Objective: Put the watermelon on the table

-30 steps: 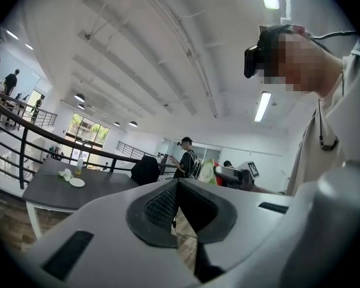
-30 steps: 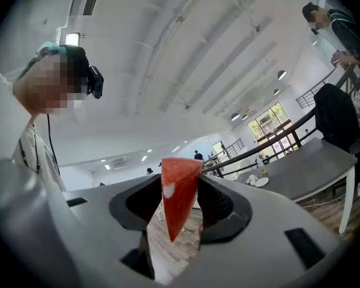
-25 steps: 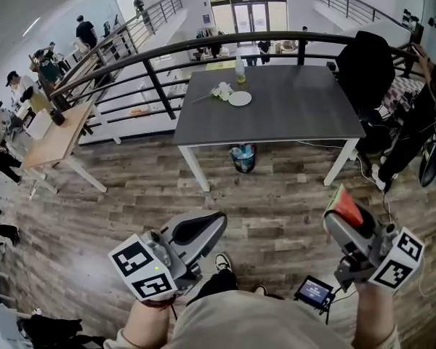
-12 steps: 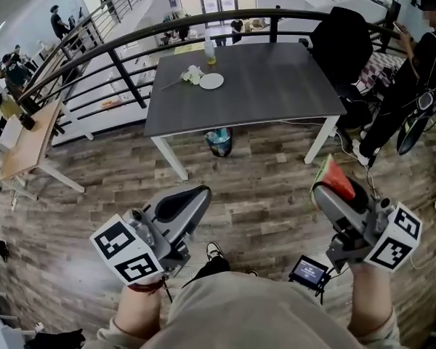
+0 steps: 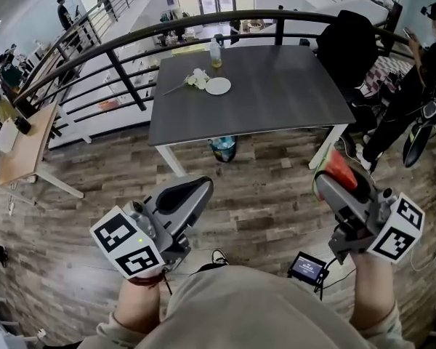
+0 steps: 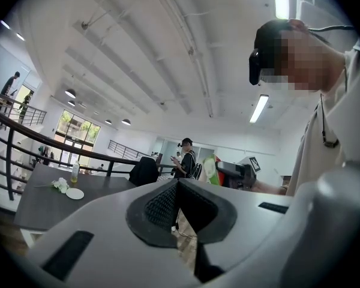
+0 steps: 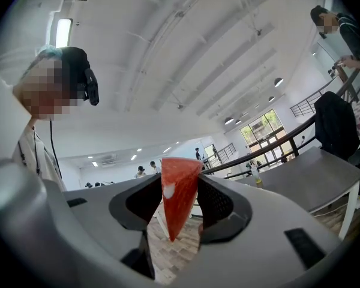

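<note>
Standing at twelve o'clock in the head view, the dark table (image 5: 276, 93) lies well apart from both grippers, so carrying over and setting down are both left. At four o'clock the right gripper (image 5: 333, 173) pinches the watermelon slice (image 5: 341, 167). Only its own view shows the pads clamped on the red flesh. At eight o'clock the left gripper (image 5: 195, 189) has its jaws pressed together, empty. Near the table's far edge sit a white plate (image 5: 218, 86) and what seems a flower sprig (image 5: 196, 78).
</note>
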Demonstrator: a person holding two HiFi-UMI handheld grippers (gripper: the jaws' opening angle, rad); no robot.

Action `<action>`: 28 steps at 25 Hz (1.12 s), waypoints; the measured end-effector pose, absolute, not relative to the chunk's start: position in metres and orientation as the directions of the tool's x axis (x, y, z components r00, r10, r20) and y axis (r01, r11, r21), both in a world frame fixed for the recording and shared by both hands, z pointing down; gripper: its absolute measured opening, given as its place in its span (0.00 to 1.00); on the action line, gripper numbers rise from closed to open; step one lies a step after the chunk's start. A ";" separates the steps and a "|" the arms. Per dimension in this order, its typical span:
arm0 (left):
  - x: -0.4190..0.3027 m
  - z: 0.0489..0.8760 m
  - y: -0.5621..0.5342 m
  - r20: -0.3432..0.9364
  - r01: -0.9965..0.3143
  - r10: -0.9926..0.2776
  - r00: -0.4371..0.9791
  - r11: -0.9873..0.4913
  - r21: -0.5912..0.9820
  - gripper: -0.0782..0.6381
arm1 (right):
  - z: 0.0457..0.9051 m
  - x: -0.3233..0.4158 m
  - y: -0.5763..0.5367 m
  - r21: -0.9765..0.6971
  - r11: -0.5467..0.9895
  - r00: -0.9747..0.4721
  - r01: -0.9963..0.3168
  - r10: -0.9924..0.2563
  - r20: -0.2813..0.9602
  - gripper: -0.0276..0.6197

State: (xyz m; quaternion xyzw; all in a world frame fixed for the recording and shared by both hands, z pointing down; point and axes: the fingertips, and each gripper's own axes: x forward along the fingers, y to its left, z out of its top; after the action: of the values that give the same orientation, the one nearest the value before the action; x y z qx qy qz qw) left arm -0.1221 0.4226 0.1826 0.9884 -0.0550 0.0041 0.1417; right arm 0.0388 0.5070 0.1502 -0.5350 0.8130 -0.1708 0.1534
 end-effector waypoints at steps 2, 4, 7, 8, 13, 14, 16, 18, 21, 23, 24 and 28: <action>-0.127 0.178 0.406 0.018 -0.105 -0.104 0.994 -0.957 0.270 0.11 | 0.145 0.033 0.488 -0.437 0.372 -0.382 -0.819 -0.922 -0.069 0.34; -0.132 0.176 0.390 0.014 -0.099 -0.099 0.995 -0.962 0.255 0.11 | 0.144 0.026 0.470 -0.440 0.377 -0.387 -0.815 -0.919 -0.071 0.34; -0.139 0.179 0.367 0.011 -0.095 -0.095 0.995 -0.964 0.248 0.11 | 0.146 0.017 0.445 -0.440 0.380 -0.394 -0.814 -0.917 -0.063 0.34; -0.142 0.181 0.361 0.009 -0.094 -0.095 0.995 -0.963 0.252 0.11 | 0.148 0.013 0.439 -0.435 0.379 -0.396 -0.817 -0.917 -0.054 0.34; -0.163 0.192 0.331 0.014 -0.096 -0.096 0.995 -0.960 0.264 0.11 | 0.156 -0.006 0.405 -0.426 0.374 -0.398 -0.824 -0.917 -0.034 0.34; -0.169 0.194 0.325 0.015 -0.099 -0.099 0.995 -0.959 0.267 0.11 | 0.156 -0.010 0.398 -0.430 0.372 -0.397 -0.822 -0.917 -0.035 0.34; -0.179 0.196 0.313 0.011 -0.105 -0.106 0.994 -0.956 0.275 0.11 | 0.157 -0.017 0.384 -0.429 0.373 -0.398 -0.823 -0.917 -0.034 0.34; -0.187 0.202 0.304 0.008 -0.112 -0.115 0.993 -0.952 0.286 0.11 | 0.158 -0.025 0.374 -0.420 0.379 -0.405 -0.825 -0.914 -0.029 0.34; -0.201 0.213 0.295 0.009 -0.130 -0.134 0.991 -0.941 0.312 0.11 | 0.165 -0.035 0.363 -0.422 0.382 -0.415 -0.822 -0.910 -0.016 0.34; -0.208 0.216 0.292 0.009 -0.136 -0.141 0.990 -0.935 0.327 0.11 | 0.166 -0.041 0.357 -0.427 0.385 -0.422 -0.818 -0.907 -0.008 0.34; -0.211 0.217 0.289 0.010 -0.138 -0.143 0.990 -0.933 0.332 0.11 | 0.165 -0.043 0.353 -0.430 0.386 -0.425 -0.816 -0.905 -0.006 0.34; -0.214 0.216 0.268 0.015 -0.158 -0.162 0.987 -0.930 0.332 0.11 | 0.166 -0.041 0.327 -0.445 0.398 -0.440 -0.802 -0.898 -0.009 0.34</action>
State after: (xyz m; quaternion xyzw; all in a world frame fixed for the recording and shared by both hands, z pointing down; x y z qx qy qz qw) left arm -0.2139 0.2676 0.2156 0.9823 -0.0815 -0.0062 0.1686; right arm -0.0409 0.3266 0.1661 -0.5141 0.8267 -0.1918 0.1246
